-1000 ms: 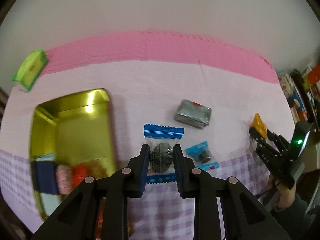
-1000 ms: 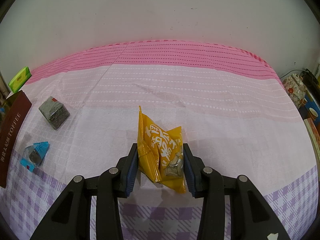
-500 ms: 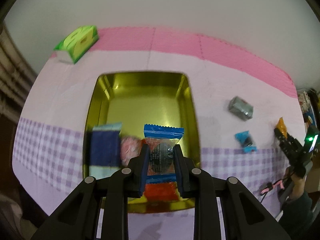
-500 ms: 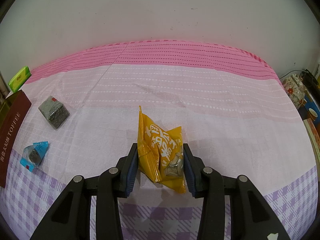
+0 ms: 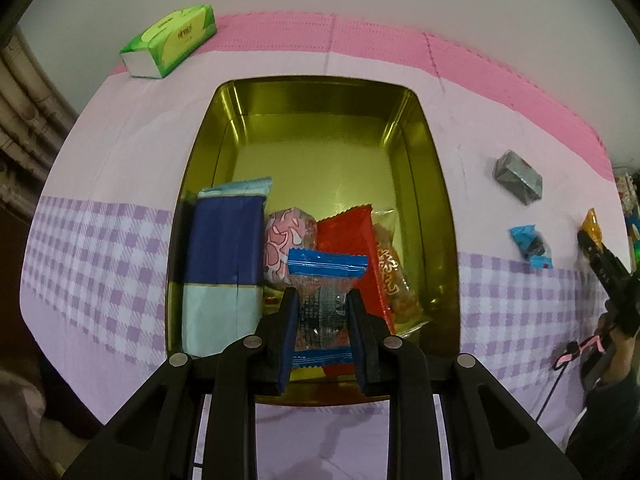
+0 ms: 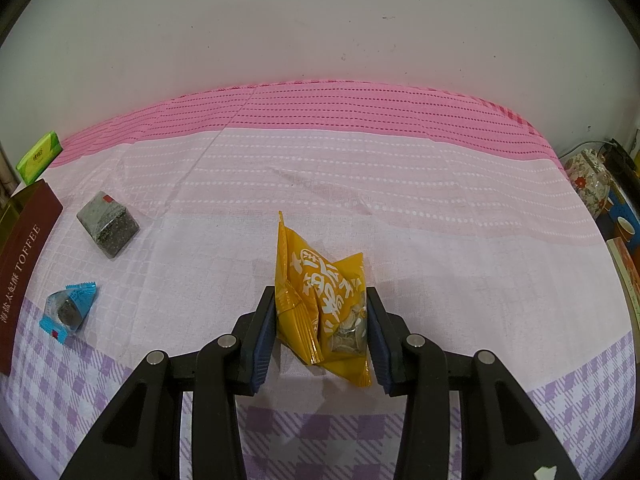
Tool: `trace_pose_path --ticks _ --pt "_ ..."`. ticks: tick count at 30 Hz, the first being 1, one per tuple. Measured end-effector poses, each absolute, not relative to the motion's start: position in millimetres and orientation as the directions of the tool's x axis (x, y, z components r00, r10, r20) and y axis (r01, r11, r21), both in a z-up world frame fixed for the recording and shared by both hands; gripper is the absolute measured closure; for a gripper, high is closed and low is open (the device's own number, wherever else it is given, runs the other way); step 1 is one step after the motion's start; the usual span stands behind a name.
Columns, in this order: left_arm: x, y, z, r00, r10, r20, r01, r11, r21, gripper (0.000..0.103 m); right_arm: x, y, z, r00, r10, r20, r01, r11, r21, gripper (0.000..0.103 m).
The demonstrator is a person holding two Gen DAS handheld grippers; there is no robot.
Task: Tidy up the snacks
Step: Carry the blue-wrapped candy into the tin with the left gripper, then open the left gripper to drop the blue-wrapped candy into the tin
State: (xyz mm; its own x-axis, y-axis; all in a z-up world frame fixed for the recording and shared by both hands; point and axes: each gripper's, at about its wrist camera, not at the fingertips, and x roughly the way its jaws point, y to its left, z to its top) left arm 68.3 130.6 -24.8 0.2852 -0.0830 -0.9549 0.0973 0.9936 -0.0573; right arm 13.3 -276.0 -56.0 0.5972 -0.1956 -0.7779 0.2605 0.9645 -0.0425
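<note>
Holding snacks (image 5: 324, 276) already, gold tin (image 5: 434, 168); left tongs (image 5: 323, 320) grip blue-ended candy (image 5: 326, 308); right tongs (image 6: 320, 332) grip yellow packet (image 6: 320, 300).

Tin (image 5: 436, 184) on bench (image 5: 120, 160); packets crowd its near end, far end bare. Tissue pack (image 5: 170, 42) behind-left of tin. Foil block (image 5: 519, 176) right of tin; small sweet (image 5: 532, 245) before block.

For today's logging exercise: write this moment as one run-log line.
left gripper: shut on blue-edged candy, above gold tin | right gripper: shut on yellow packet | loose: grey packet
</note>
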Motion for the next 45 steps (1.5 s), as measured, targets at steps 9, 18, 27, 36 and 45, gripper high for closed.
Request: trace_pose_path --ticks 9,18,27,36,45 --pt "71.2 127.9 -42.1 0.273 -0.051 -0.961 0.098 0.995 -0.025 0.078 13.2 -276.1 -55.9 0.597 -0.196 -0.778 0.260 0.965 -0.043 0.063" --pt "67.1 124.4 -46.2 0.286 -0.050 -0.957 0.120 0.993 -0.016 0.078 13.3 -276.1 -56.1 0.597 -0.196 -0.778 0.260 0.965 -0.043 0.063" --pt "64.0 128.5 -43.2 0.285 -0.093 -0.954 0.135 0.989 -0.056 0.077 13.7 -275.8 -56.5 0.597 -0.197 -0.778 0.260 0.965 -0.045 0.063" --pt "53.2 132.8 -31.0 0.312 -0.135 -0.941 0.154 0.984 -0.090 0.077 13.0 -276.1 -56.7 0.596 -0.200 -0.778 0.260 0.964 -0.049 0.063" --pt "42.4 162.4 -11.9 0.373 -0.136 -0.918 0.110 0.989 -0.102 0.075 13.5 -276.1 -56.8 0.594 -0.200 -0.779 0.261 0.964 -0.049 0.063"
